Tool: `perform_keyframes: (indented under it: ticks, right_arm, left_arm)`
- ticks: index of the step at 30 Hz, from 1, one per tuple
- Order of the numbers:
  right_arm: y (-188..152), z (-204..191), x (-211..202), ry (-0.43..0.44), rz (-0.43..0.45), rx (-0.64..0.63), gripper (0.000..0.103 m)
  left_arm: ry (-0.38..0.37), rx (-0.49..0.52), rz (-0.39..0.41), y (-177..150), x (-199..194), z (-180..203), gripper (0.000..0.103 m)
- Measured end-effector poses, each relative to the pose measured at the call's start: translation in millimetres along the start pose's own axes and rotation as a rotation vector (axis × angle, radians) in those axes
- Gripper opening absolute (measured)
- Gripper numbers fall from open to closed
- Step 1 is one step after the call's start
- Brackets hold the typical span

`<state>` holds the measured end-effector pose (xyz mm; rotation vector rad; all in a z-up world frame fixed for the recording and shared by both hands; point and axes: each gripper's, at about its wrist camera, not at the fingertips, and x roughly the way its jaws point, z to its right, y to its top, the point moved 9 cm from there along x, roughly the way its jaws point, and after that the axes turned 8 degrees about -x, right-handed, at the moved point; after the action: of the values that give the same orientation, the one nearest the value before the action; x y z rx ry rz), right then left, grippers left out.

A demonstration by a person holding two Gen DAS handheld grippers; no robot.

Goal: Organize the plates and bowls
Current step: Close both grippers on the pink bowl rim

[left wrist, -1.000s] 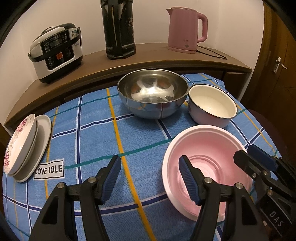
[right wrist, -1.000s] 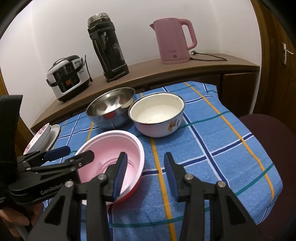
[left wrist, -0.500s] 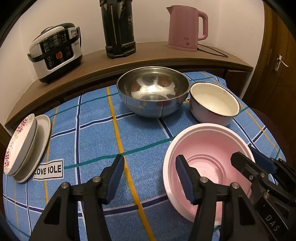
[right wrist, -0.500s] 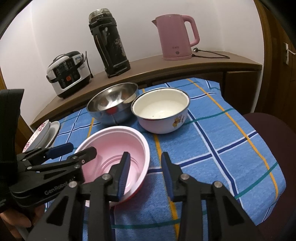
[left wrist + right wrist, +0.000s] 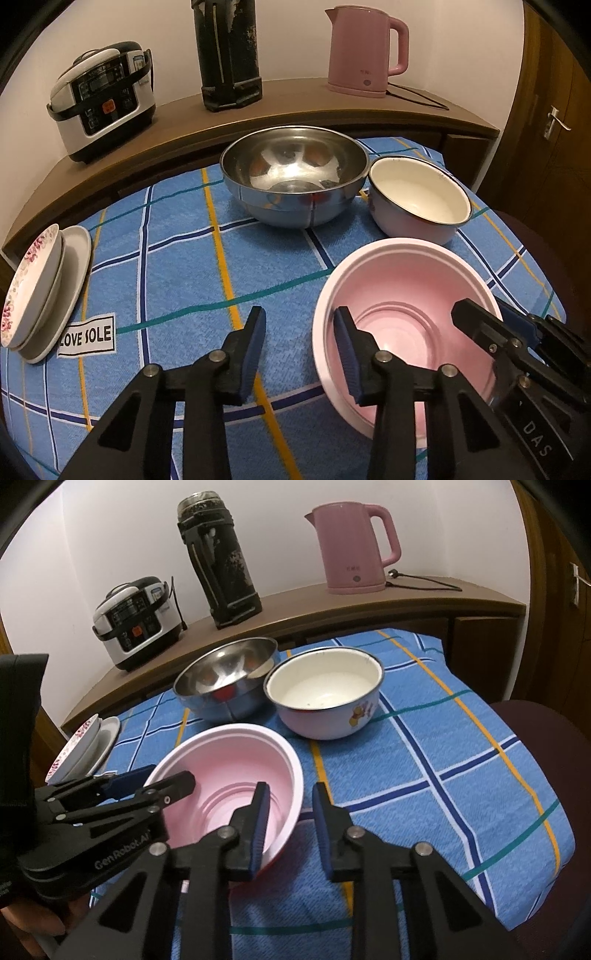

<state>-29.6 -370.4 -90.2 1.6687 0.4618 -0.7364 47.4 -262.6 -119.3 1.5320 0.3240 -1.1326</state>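
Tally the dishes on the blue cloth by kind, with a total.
Bowls: 3 — steel bowl, enamel bowl, pink bowl
Plates, stacked at the cloth's edge: 3, as far as the rims show
Total: 6

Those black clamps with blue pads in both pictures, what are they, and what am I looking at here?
They are hand-held grippers: a person holds one in each hand, each with a camera looking along its fingers. One picture comes from the left gripper, the other from the right gripper. On the blue checked tablecloth stand a pale pink plastic bowl, a shiny steel bowl, a white-lined pink enamel bowl and stacked plates. Both grippers straddle the pale pink bowl's rim, one finger inside, one outside. Their jaws have just been closing, but the pads do not press yet, so nothing is held.
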Motion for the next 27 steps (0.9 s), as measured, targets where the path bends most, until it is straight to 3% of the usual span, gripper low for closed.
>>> perform_keyframes:
  ticks: [7,13,27]
  right_arm:
    - [-1,-2,0,0.005,-0.002,-0.002,0.016]
    - [0,-3,0,0.005,-0.009,-0.003,0.015]
    - [2,-7,-4,-0.009,-0.019,-0.014,0.012]
  left_arm:
    - [-0.040,-0.021,-0.021,-3,2,3,0.030]
    - [-0.061,-0.003,-0.032,-6,3,11,0.015]
    - [-0.060,-0.004,-0.006,-4,-12,6,0.013]
